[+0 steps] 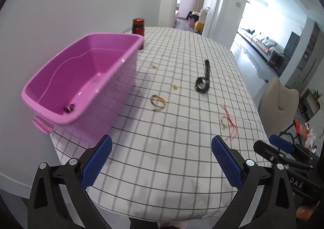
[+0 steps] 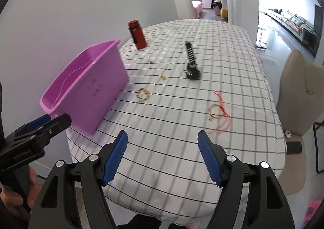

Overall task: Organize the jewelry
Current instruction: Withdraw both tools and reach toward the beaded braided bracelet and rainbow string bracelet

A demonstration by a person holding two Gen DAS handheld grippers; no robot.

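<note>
A pink bin (image 1: 85, 79) (image 2: 89, 91) stands at the table's left, with one small dark piece of jewelry (image 1: 69, 107) on its floor. On the checked cloth lie a black watch (image 1: 203, 83) (image 2: 192, 67), a gold bracelet (image 1: 158, 100) (image 2: 143, 93), a gold ring with red cord (image 1: 227, 121) (image 2: 217, 111) and two small gold pieces (image 1: 174, 86) (image 1: 154, 66). My left gripper (image 1: 162, 148) is open and empty above the near table edge. My right gripper (image 2: 163, 142) is open and empty, to the right of the left one.
A red bottle (image 2: 137, 34) (image 1: 138, 26) stands behind the bin. A beige chair (image 2: 297, 91) is at the table's right side. A white wall is on the left; a doorway and living room lie beyond the table.
</note>
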